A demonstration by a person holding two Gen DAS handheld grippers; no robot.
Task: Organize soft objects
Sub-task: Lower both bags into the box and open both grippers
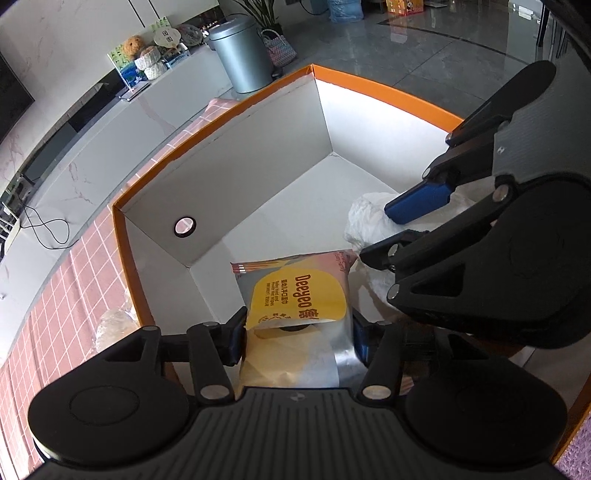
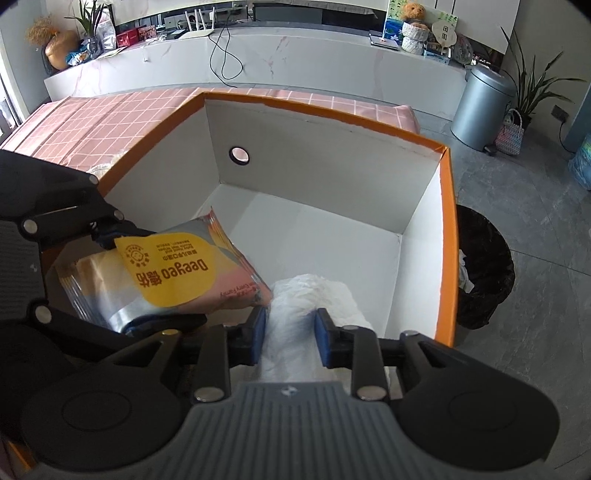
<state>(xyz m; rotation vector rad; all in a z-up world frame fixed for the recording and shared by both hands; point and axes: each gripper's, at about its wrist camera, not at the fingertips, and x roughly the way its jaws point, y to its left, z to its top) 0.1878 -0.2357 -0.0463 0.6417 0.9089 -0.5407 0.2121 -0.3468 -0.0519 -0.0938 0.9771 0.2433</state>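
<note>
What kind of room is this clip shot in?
Probably a home living room: a long marble-look counter with a teddy bear, potted plants on a tiled floor, and a pink checked tablecloth.

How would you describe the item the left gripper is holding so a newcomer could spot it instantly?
Find the big orange-rimmed box with white inner walls on the pink checked tablecloth. Over its near-left part, the left gripper has its jaws shut on a flat wet-wipes pack. Unlike the crumpled white plastic bundle beside it, it is silver and pink with a yellow "Deeyeo" label.

Glossy grey tiled floor (image 2: 535, 206) (daylit), white marble counter (image 2: 295, 62), pink checked tablecloth (image 2: 92, 118)
</note>
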